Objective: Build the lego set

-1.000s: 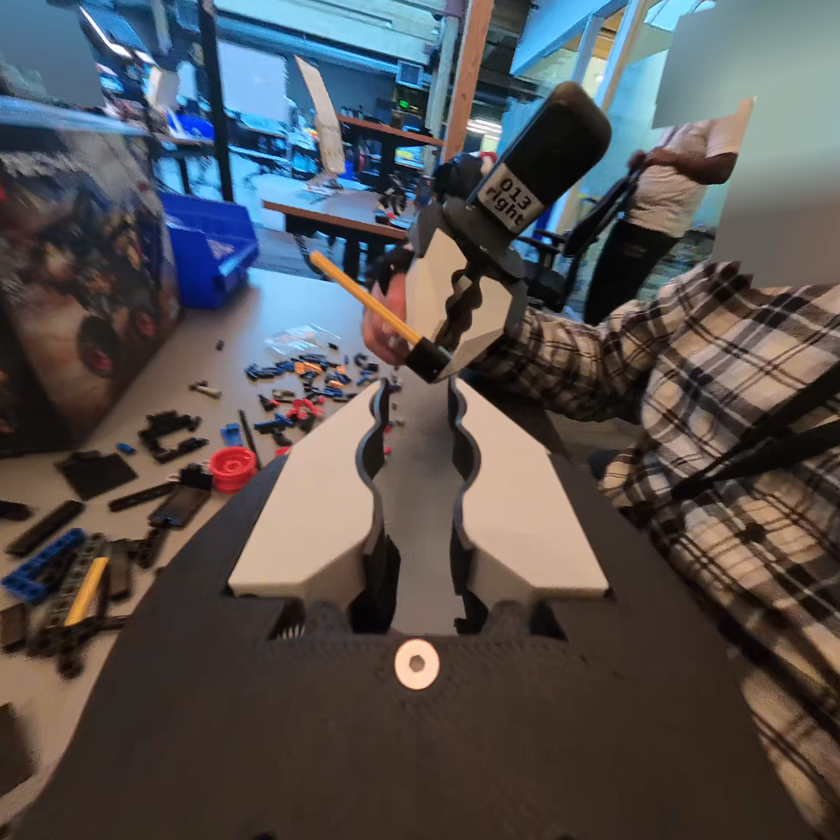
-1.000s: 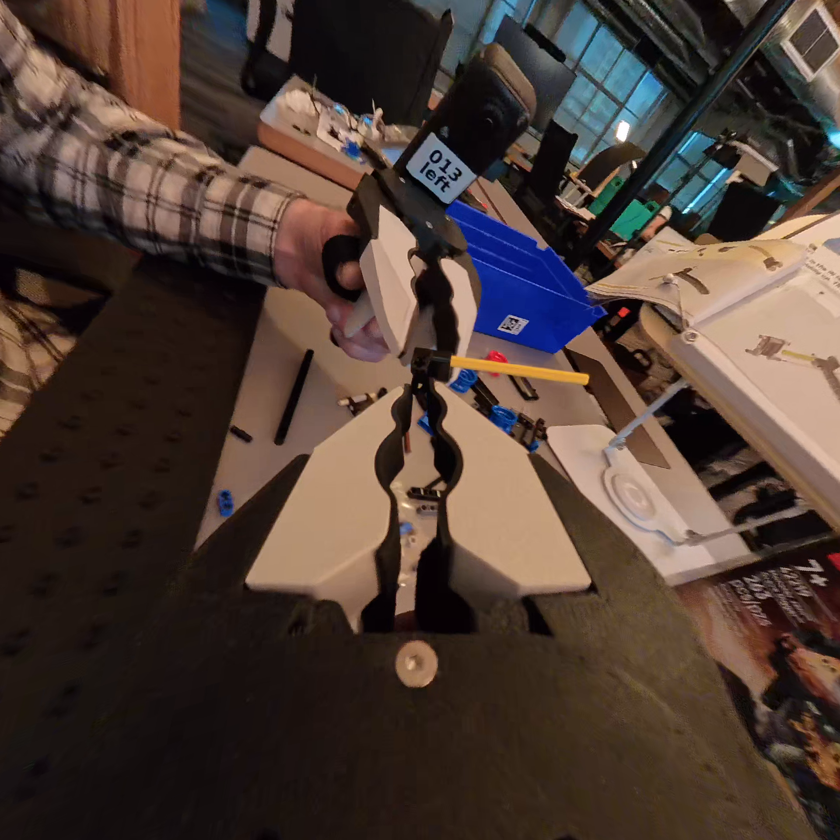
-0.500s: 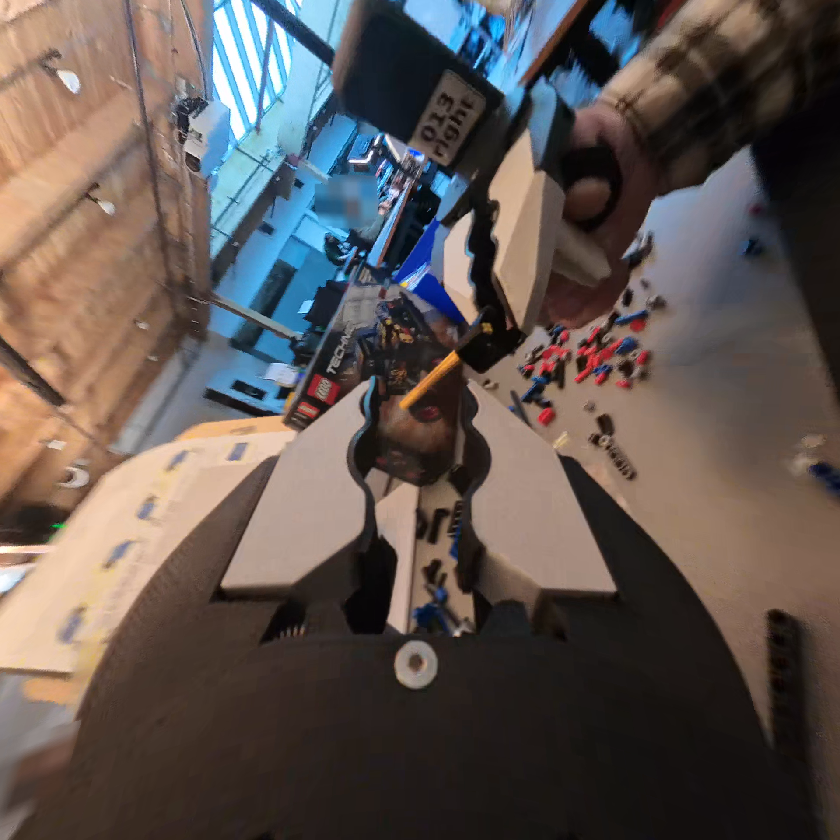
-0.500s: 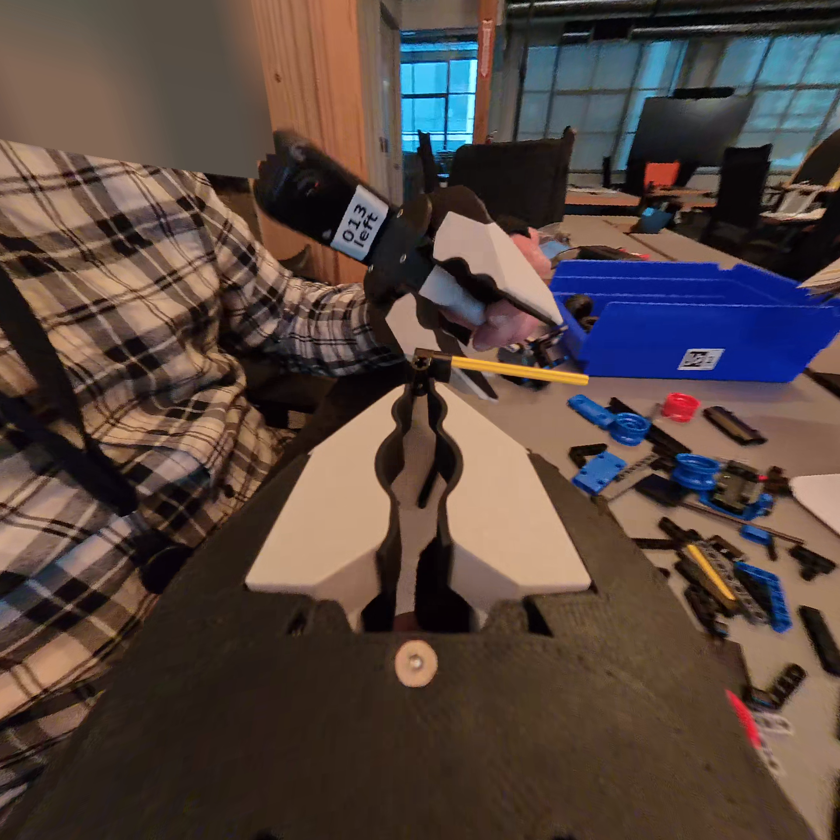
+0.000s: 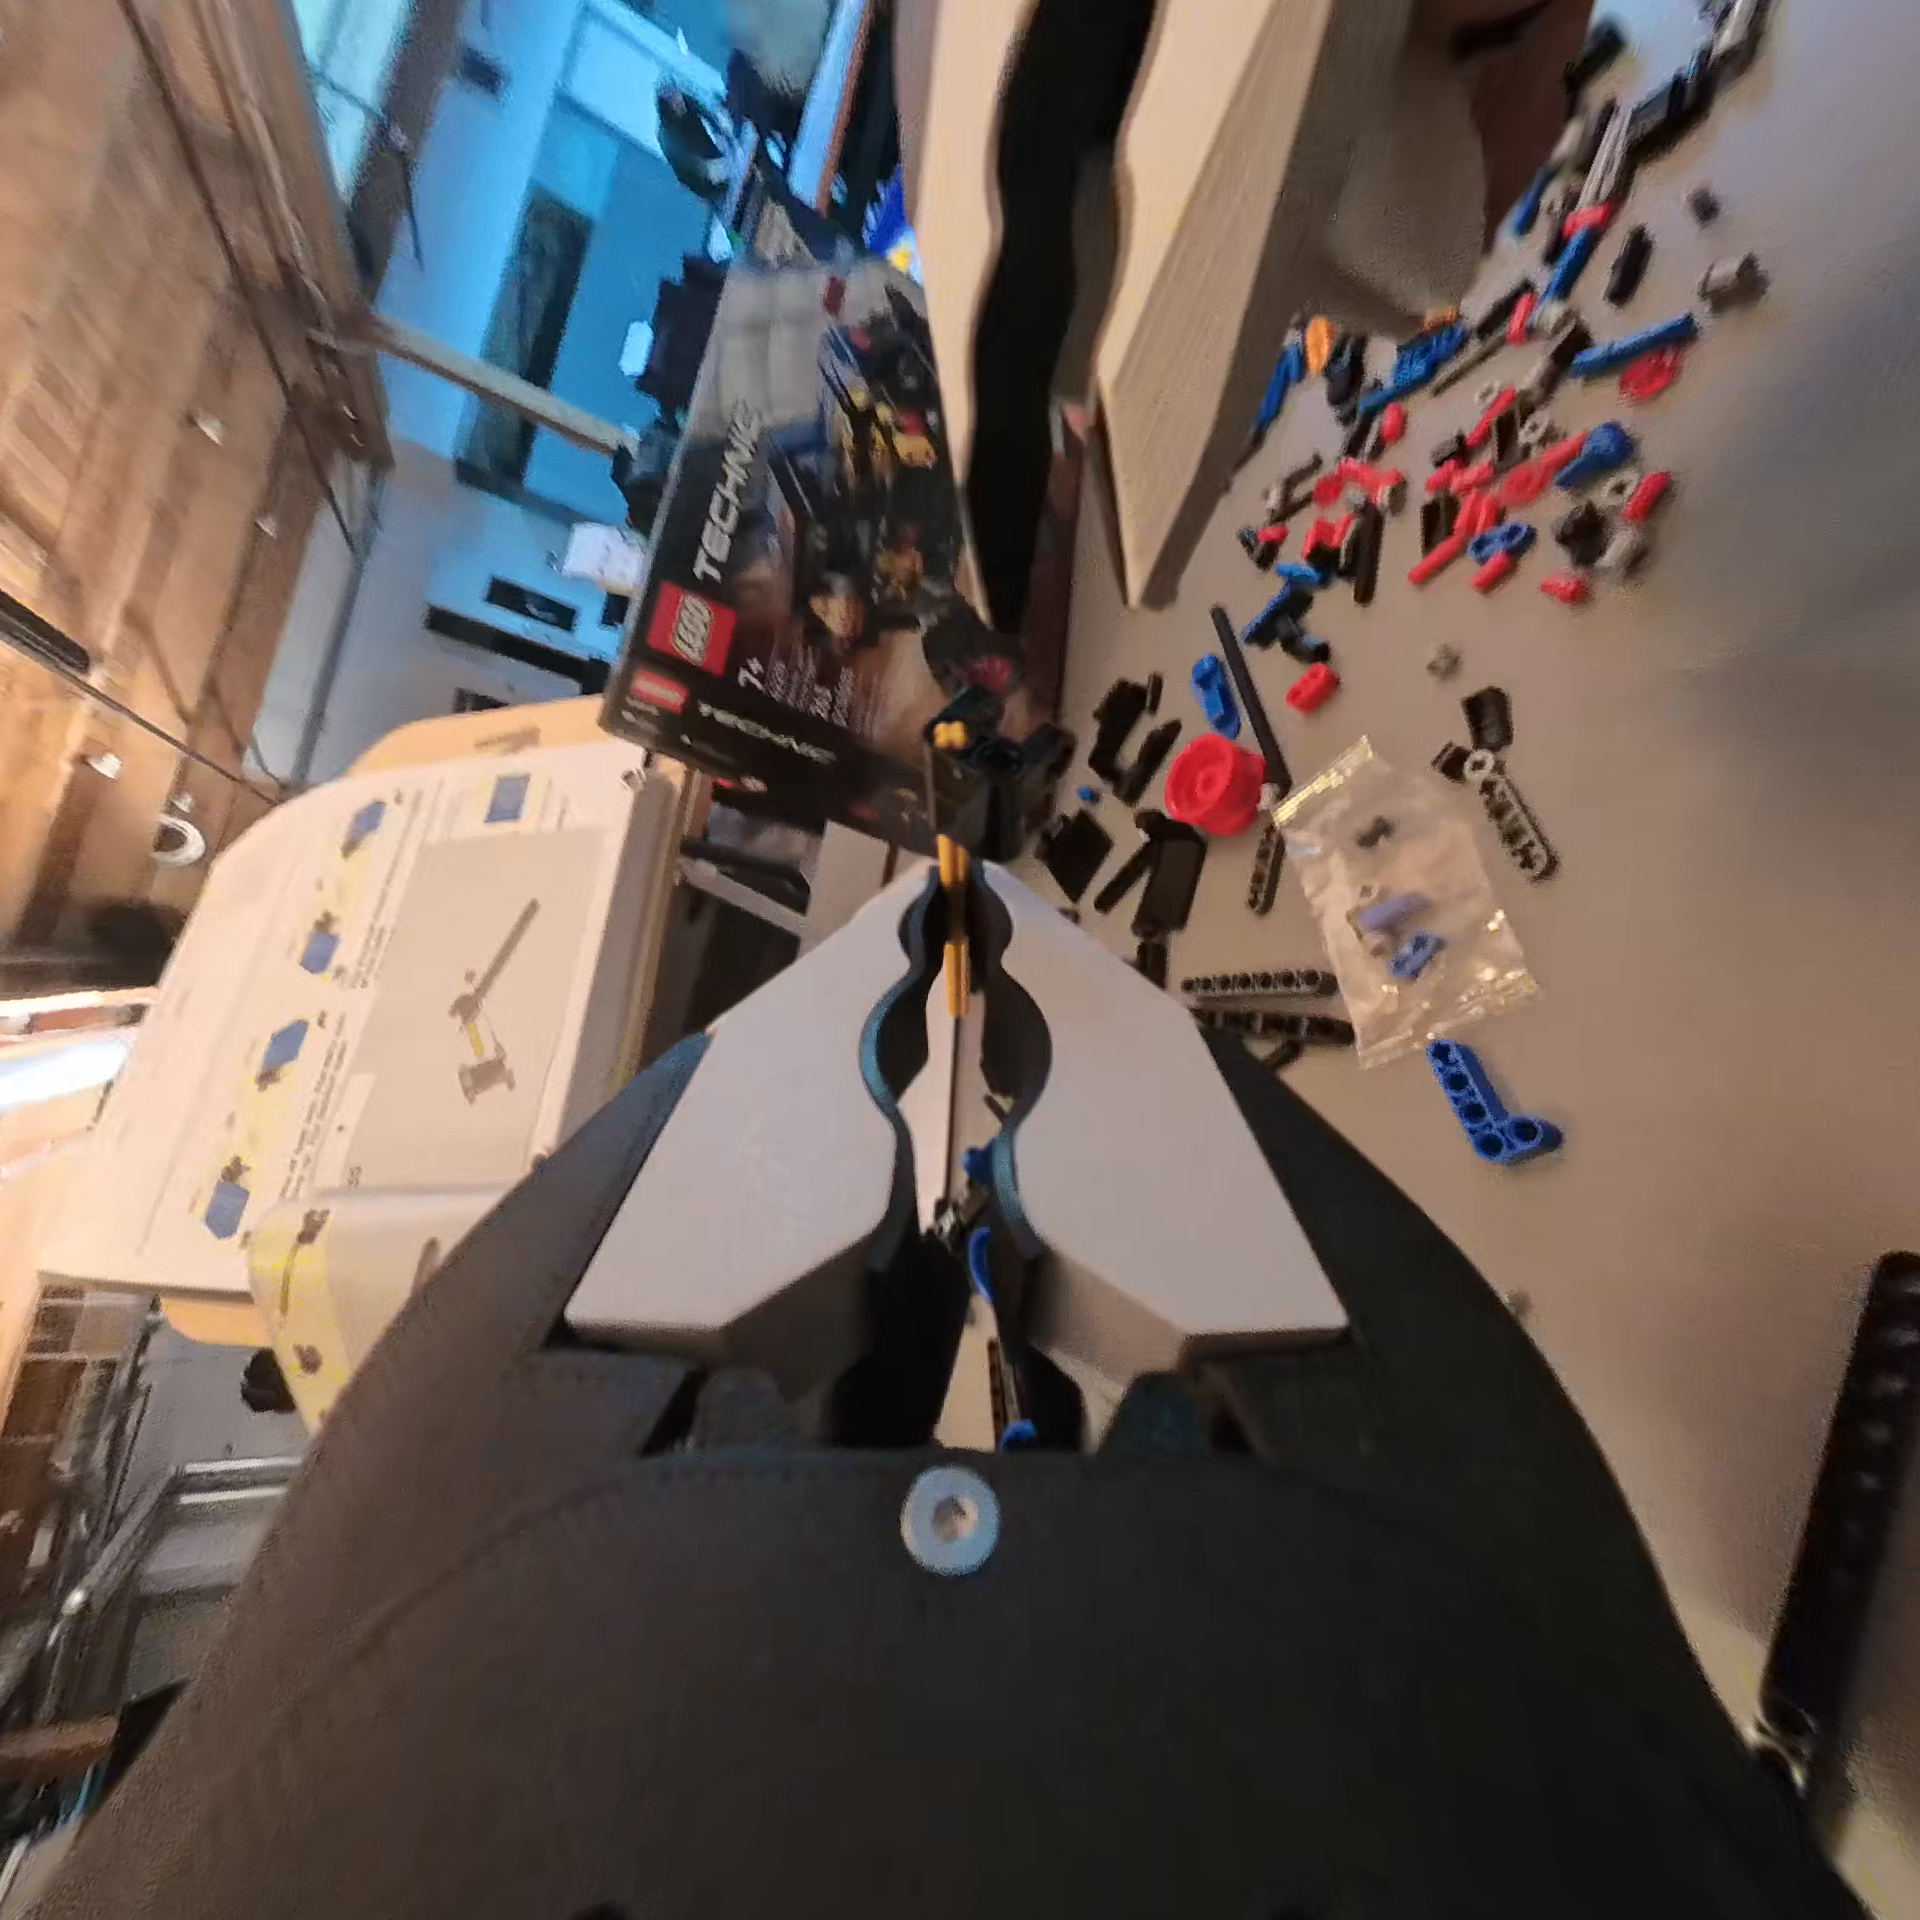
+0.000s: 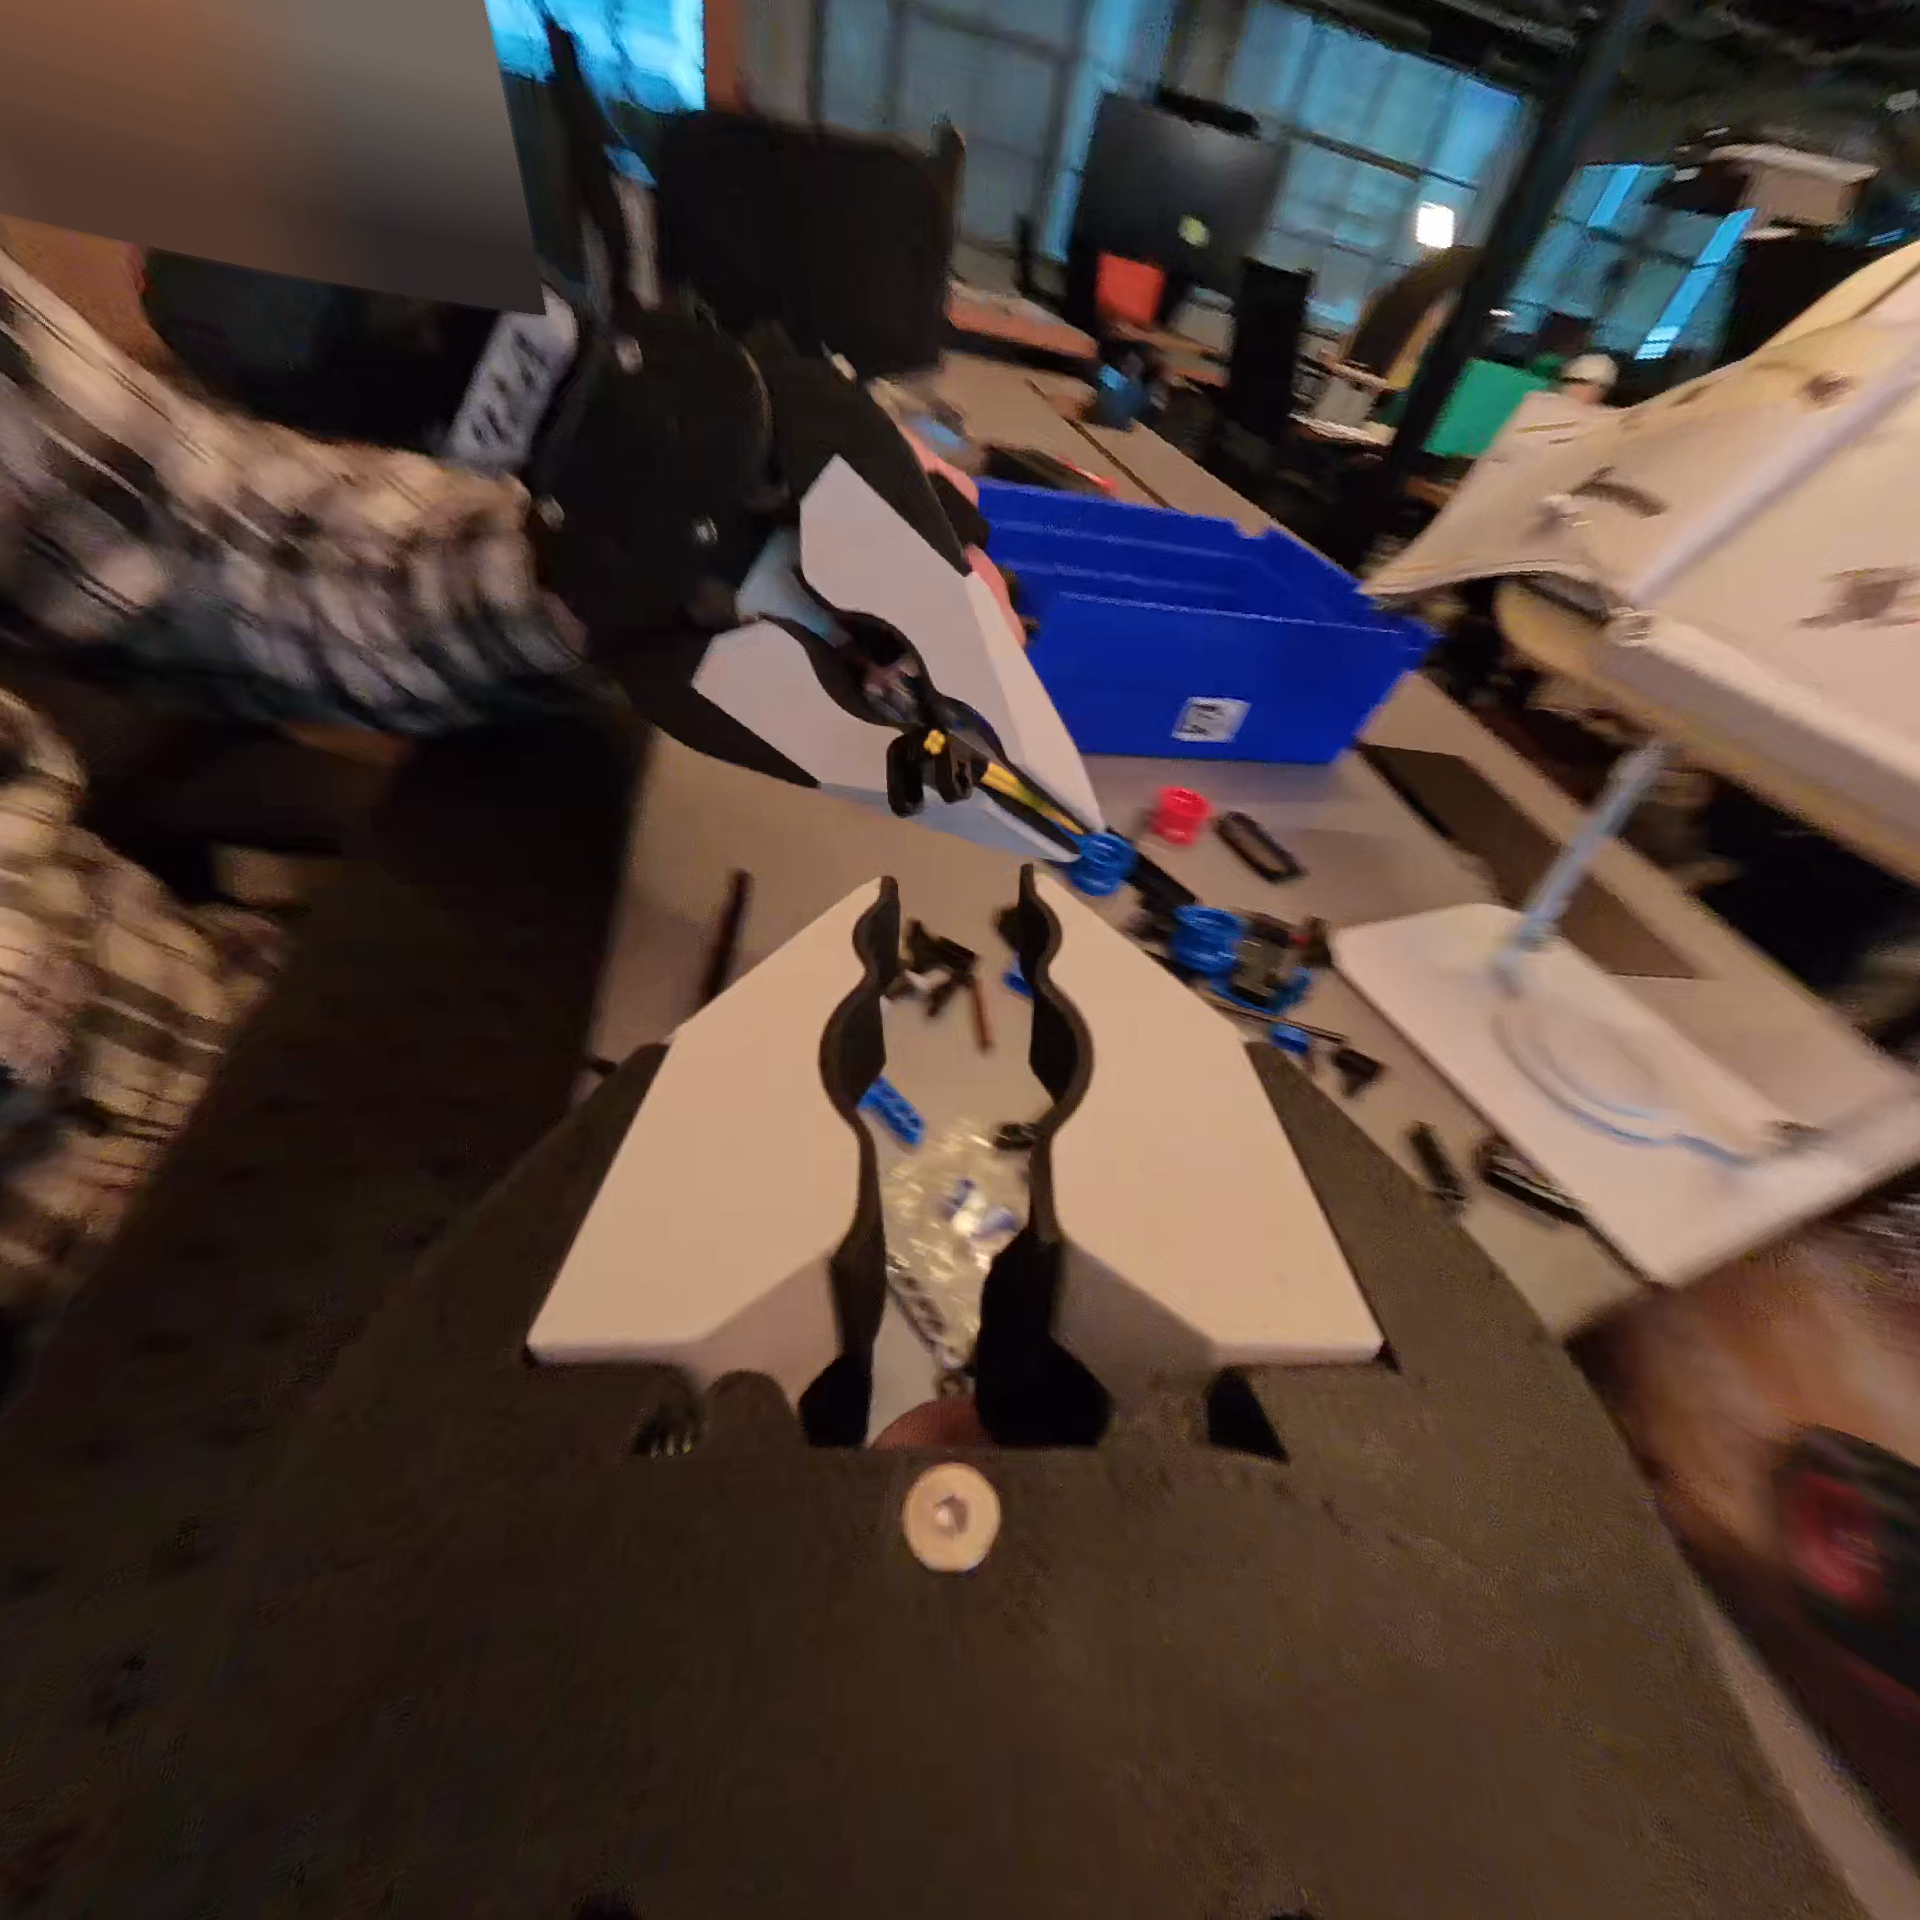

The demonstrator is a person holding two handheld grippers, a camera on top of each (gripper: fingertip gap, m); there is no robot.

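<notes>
Passed across since the earlier frame, the yellow axle with its black connector now sits clamped between the left gripper fingers, above the table. Farther right, the right gripper stands parted and empty over scattered pieces.

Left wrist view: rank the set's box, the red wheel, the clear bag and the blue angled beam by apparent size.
1. set's box, largest by far
2. clear bag
3. and 4. red wheel and blue angled beam look about alike; the beam lies nearer the camera, so no ranking between them.
</notes>
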